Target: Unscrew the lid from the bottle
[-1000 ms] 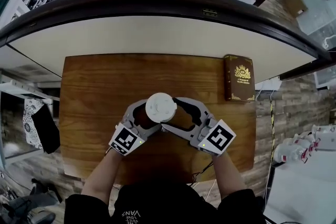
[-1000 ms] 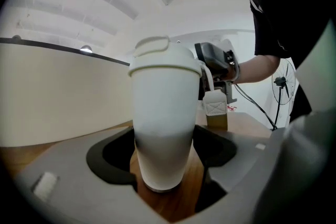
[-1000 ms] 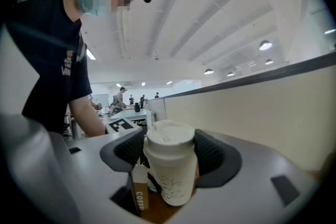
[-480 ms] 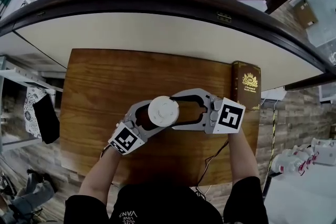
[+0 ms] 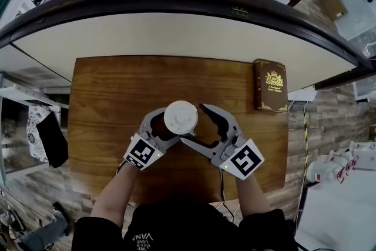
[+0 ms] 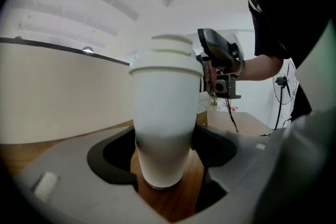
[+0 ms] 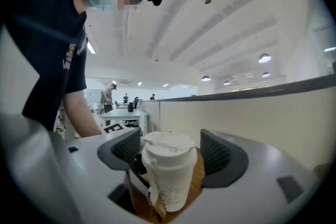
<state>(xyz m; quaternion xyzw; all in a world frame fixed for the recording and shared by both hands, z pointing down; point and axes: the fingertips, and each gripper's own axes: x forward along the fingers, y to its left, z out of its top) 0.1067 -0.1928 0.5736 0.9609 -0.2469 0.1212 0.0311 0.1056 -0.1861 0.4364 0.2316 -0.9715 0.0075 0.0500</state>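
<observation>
Bottle (image 6: 161,113) stands clamped in left tongs (image 6: 161,162), lid (image 6: 169,54) on.

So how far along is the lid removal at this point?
Done: the left gripper is shut on the white bottle, steadying it upright on the wooden table. In hand: the right gripper brackets the lid, but its jaws have just been opening and stand clear on both sides, probably a regrip between turns. Left: the lid sits on the bottle and has yet to come off.
</observation>
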